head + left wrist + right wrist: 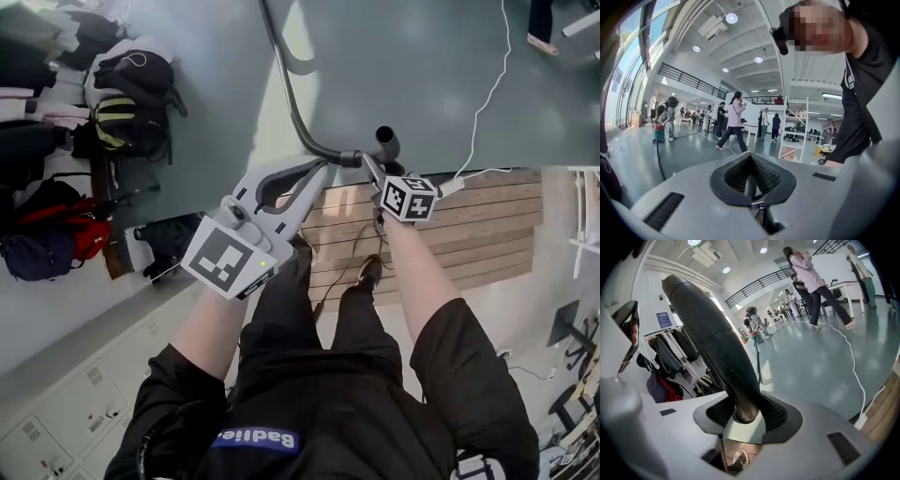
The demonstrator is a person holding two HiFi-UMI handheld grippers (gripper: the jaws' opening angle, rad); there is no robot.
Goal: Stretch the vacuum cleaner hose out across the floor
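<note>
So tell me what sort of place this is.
Probably a big open workshop or lab hall. It has a high ceiling with a railed mezzanine, a wide polished grey floor, metal shelving, and bags heaped along one side.

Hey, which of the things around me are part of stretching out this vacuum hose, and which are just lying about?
In the job:
hose across the floor
its dark end tube, clamped in the right gripper
left gripper, shut on nothing

Lying about:
bags by the wall
white cable
wooden decking
shelf unit
</note>
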